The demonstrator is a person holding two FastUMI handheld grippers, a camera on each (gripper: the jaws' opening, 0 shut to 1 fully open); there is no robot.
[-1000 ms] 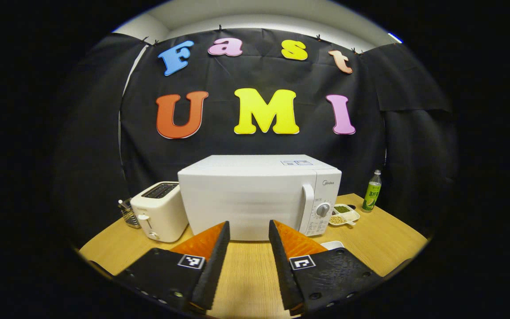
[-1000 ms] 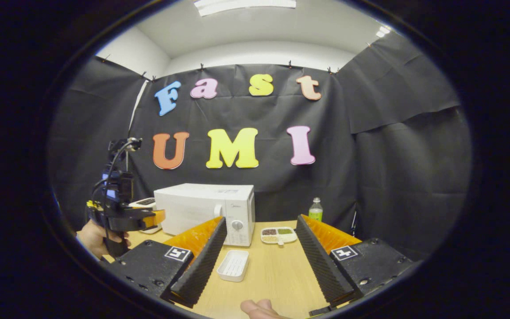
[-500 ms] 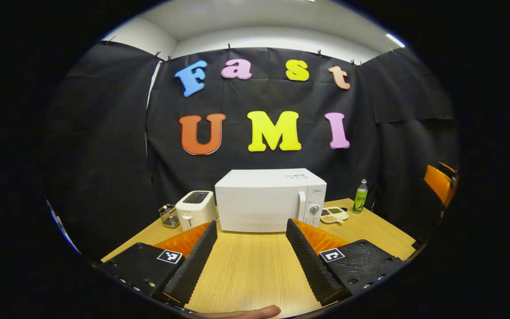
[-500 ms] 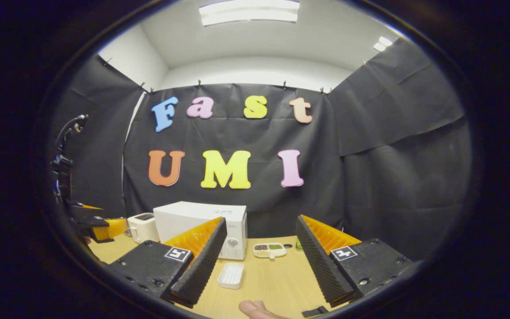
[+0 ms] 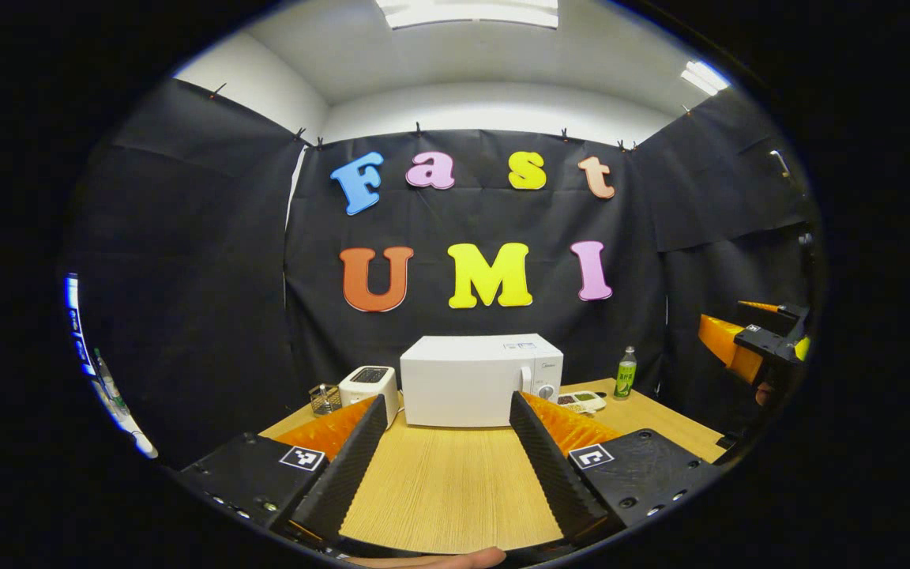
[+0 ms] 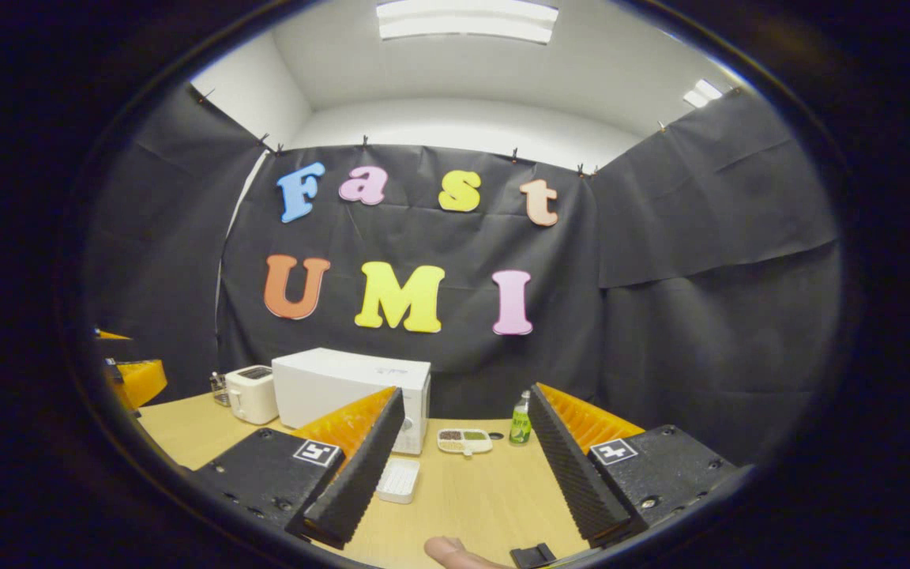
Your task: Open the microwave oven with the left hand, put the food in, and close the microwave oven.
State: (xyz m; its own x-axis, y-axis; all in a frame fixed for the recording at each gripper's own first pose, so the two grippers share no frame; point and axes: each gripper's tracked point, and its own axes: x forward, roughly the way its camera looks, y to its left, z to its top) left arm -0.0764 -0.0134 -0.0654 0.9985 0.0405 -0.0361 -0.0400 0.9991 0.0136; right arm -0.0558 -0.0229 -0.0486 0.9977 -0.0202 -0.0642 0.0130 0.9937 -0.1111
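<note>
Microwave (image 5: 480, 379) door closed, left gripper (image 5: 443, 466) and right gripper (image 6: 463, 466) level, jaws wide.

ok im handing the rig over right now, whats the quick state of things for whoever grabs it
Left gripper: open, empty, held back over the near part of the wooden table, aimed at the microwave oven.
Right gripper: open, empty, also back from everything.
Microwave oven: door shut, at the back of the table, white toaster to its left.
Food: divided dish of beans sits right of the microwave; an empty white tray lies in front.
Nothing looks started from here. Left to do: open the door with the left gripper, load the food, close it.
</note>
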